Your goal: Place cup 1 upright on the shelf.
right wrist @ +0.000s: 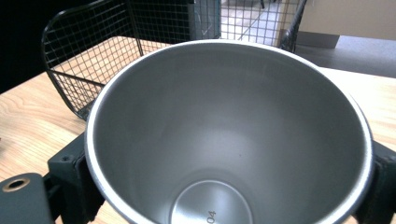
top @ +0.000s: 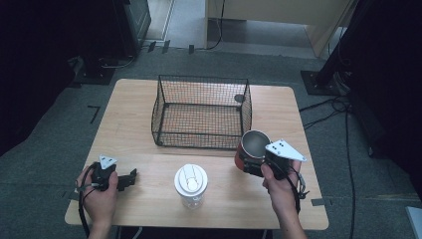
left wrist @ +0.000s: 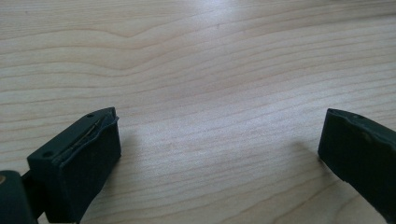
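A red cup (top: 254,147) with a bare steel inside (right wrist: 229,130) hangs tilted just above the table's right front. My right gripper (top: 251,164) is shut on it. In the right gripper view the two black jaws of that gripper (right wrist: 224,186) press the cup's outer wall on either side. My left gripper (top: 130,178) rests low at the table's left front, held in a hand. Its jaws stand wide apart over bare wood, and the left gripper (left wrist: 219,144) has nothing between them.
A black wire basket (top: 201,79) stands at the middle back of the wooden table (top: 278,104), and its near corner (right wrist: 88,51) is just beyond the cup. A clear bottle with a white lid (top: 191,184) stands upright at the front centre, between the two hands.
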`<state>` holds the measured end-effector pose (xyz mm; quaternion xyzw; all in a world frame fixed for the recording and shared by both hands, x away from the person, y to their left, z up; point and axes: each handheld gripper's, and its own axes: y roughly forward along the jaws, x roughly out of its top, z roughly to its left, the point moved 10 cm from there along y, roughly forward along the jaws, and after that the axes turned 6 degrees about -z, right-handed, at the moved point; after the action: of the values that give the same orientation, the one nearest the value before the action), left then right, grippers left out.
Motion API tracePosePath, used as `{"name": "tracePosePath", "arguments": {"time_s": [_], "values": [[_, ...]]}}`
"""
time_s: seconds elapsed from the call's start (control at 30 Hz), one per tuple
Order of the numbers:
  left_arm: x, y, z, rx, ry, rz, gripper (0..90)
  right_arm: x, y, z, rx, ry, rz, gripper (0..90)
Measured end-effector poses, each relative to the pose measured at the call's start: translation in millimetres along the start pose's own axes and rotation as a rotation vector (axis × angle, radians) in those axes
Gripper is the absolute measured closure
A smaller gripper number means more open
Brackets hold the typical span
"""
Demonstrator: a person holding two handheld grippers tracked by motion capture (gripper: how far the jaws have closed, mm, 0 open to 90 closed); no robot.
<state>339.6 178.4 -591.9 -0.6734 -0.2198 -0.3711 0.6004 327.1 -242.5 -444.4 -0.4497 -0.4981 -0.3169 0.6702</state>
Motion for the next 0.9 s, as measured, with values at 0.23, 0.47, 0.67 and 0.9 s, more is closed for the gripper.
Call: {"name": "tracePosePath", "arguments": {"time_s": [0.23,0.47,0.67,0.9], "values": [[0.0,0.0,0.0,-0.001,0.0,0.0,0.0,13.8,3.7,5.3,0.005,-0.013,-0.012,7.1],[-0.3,-0.1,0.0,0.002,0.006,0.004,0.0,29.3,7.0,9.8,0.012,-0.018,-0.025,7.1],[-0.4,0.0,-0.1,0.002,0.009,0.005,0.0,44.4,10.8,12.3,0.011,-0.026,-0.043,7.1],[-0.5,0.1,0.0,0.006,0.012,0.007,0.0,63.6,16.2,19.4,0.019,-0.04,-0.067,7.2]]}}
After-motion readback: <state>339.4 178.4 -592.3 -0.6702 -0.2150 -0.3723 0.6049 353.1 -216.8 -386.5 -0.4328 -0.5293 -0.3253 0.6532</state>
